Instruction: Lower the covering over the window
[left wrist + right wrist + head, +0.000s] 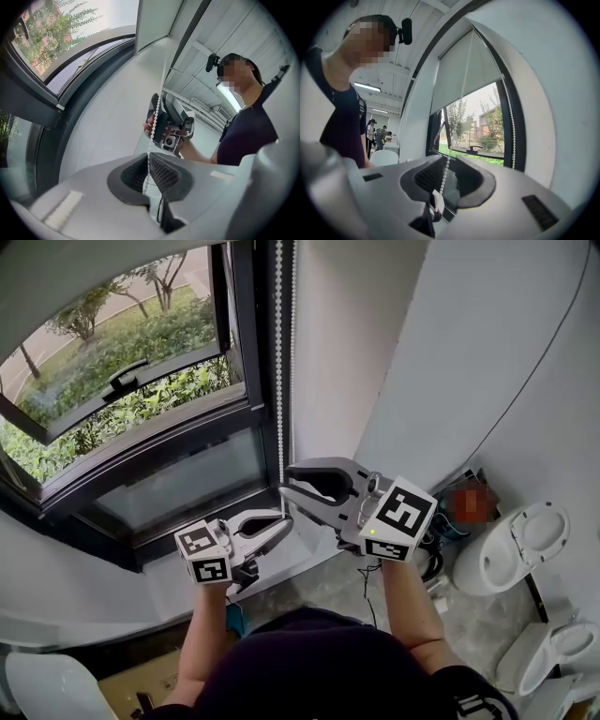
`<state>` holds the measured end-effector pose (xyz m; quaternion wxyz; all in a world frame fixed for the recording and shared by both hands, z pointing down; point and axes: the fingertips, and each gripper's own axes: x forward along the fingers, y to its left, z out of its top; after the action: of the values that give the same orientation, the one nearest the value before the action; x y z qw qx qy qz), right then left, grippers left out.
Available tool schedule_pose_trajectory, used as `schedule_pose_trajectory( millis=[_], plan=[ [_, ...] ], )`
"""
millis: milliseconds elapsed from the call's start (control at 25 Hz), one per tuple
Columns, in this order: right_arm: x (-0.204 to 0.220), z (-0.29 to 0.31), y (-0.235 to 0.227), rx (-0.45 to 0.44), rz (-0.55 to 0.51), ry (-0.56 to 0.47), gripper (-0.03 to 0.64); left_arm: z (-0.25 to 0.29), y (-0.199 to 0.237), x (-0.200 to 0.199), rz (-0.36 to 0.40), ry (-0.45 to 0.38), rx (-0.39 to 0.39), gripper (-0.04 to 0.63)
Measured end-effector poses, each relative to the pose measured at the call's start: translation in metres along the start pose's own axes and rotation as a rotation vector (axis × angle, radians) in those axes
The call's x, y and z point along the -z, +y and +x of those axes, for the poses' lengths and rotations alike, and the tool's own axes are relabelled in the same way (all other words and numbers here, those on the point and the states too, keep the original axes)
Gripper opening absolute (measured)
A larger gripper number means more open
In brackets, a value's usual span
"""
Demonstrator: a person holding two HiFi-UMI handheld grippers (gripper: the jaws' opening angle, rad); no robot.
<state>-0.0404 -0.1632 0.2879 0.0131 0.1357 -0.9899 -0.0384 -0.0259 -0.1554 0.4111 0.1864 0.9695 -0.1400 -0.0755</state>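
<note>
A white bead chain (279, 381) hangs down the dark window frame (253, 352). The grey roller blind (464, 70) covers only the top of the window. My left gripper (286, 523) is shut on the bead chain (149, 168) low down, at sill height. Just above it is my right gripper (284, 481), pointing at the frame with its jaws apart. A strand of the chain (446, 168) and its white connector (437, 199) hang loose between those jaws. A second strand (509, 126) runs down the frame. The left gripper view shows the right gripper (171, 124) behind the chain.
White toilets (520, 549) (553, 652) and dark cables (431, 563) lie on the floor to my right. A cardboard box (141, 681) and a white chair (47, 685) are at lower left. The white wall (337, 343) is beside the frame. People (377, 133) stand far behind.
</note>
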Motion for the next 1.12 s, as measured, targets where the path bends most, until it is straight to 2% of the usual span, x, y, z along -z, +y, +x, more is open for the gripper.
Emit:
schedule_pose_trajectory(
  millis=[400, 520, 640, 800, 920, 1000, 1120],
  plan=[
    [-0.029, 0.002, -0.003, 0.001, -0.007, -0.066, 0.091, 0.010, -0.007, 0.004, -0.012, -0.004, 0.037, 0.018],
    [-0.027, 0.005, -0.002, 0.008, -0.028, -0.045, 0.041, 0.011, -0.007, 0.004, -0.010, -0.005, 0.035, 0.018],
    [-0.026, 0.005, -0.002, -0.008, 0.009, -0.042, 0.024, 0.010, -0.005, 0.004, -0.008, -0.002, 0.030, 0.018],
    [0.000, 0.009, -0.003, -0.018, 0.010, 0.049, 0.021, 0.012, 0.000, 0.028, 0.036, 0.068, 0.015, 0.018],
    [0.009, 0.009, -0.001, -0.040, 0.070, 0.020, 0.021, 0.008, 0.003, 0.036, -0.007, 0.019, 0.018, 0.018],
    [0.008, 0.007, -0.003, -0.044, 0.090, -0.003, 0.021, 0.006, 0.003, 0.035, 0.004, 0.008, 0.021, 0.018],
    [0.011, 0.005, -0.006, -0.046, 0.083, 0.008, 0.021, 0.007, 0.006, 0.038, 0.037, 0.041, 0.019, 0.018]
  ],
)
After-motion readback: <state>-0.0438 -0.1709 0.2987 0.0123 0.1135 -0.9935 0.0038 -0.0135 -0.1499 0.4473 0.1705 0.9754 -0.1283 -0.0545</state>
